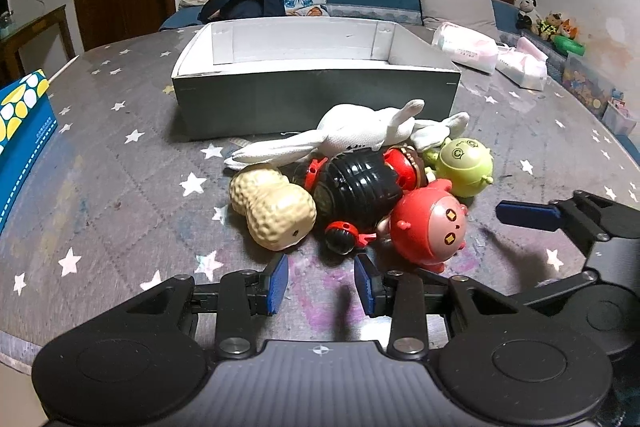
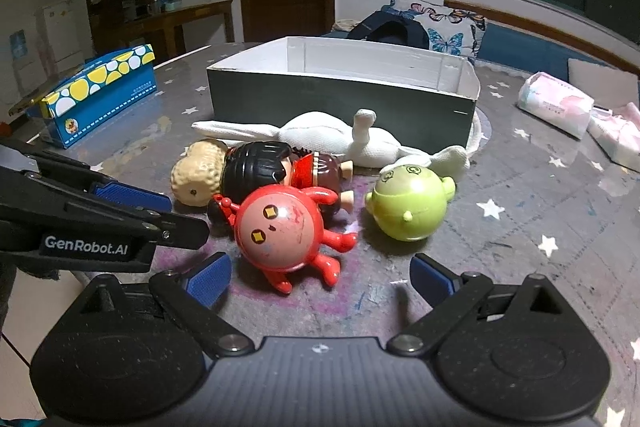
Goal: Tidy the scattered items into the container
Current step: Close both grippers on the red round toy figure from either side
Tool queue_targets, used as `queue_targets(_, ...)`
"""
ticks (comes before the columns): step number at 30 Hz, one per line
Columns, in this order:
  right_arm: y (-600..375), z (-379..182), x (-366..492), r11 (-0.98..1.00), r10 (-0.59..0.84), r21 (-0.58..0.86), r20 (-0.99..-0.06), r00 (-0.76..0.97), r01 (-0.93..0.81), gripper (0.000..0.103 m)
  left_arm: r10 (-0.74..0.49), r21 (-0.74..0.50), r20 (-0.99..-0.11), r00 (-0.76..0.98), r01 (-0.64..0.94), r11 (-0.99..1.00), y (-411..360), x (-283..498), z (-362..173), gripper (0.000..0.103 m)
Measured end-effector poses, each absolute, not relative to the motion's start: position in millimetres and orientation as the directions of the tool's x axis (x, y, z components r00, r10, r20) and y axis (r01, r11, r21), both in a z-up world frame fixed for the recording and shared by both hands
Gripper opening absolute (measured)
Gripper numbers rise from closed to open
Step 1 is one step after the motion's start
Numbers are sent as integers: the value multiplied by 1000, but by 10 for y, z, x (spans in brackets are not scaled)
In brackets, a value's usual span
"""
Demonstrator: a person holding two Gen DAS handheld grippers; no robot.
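Toys [image 1: 360, 187] before box [image 1: 312, 103]

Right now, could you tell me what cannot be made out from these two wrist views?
- Floor of the grey cardboard box: hidden in both views by its near wall.
- Black-haired red doll: face turned away, body covered by the red round figure in the right view.
- White cloth toy: far side blocked by its own bulk.
- Blue patterned carton: cropped by the left view's edge.

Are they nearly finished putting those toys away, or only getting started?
Only starting. The box shows no toys inside, as far as can be seen. Both the left gripper and right gripper are open and hold nothing. The peanut toy, red toy, green toy, black-haired doll and white cloth lie on the table.
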State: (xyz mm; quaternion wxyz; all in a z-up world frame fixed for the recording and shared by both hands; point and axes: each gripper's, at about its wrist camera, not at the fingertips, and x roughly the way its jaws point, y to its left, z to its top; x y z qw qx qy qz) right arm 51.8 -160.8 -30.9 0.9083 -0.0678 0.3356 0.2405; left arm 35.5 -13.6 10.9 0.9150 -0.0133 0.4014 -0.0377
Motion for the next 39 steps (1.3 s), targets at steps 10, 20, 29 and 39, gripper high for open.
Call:
queue_targets(10,-1584,-317,610,860,412,42,-647,642,-509,94,-156,-113,-718,678,108,988,-144,401,241,39)
queue_targets(20,-1566,-311,685,843,442,59,-643,625,-535,87,-283,-218,-702,653,181,959,-159,476,330,39)
queue_targets(29,-1568,-291,738,835,462,75,-635,619,-546,78,-330,-267,-726,603,195,944,-177,617,278,39)
queue_targets(39,-1585,-341,764,838,464,98,-645,607,-537,70,-372,-323,-728,575,191,927,-147,665,228,39)
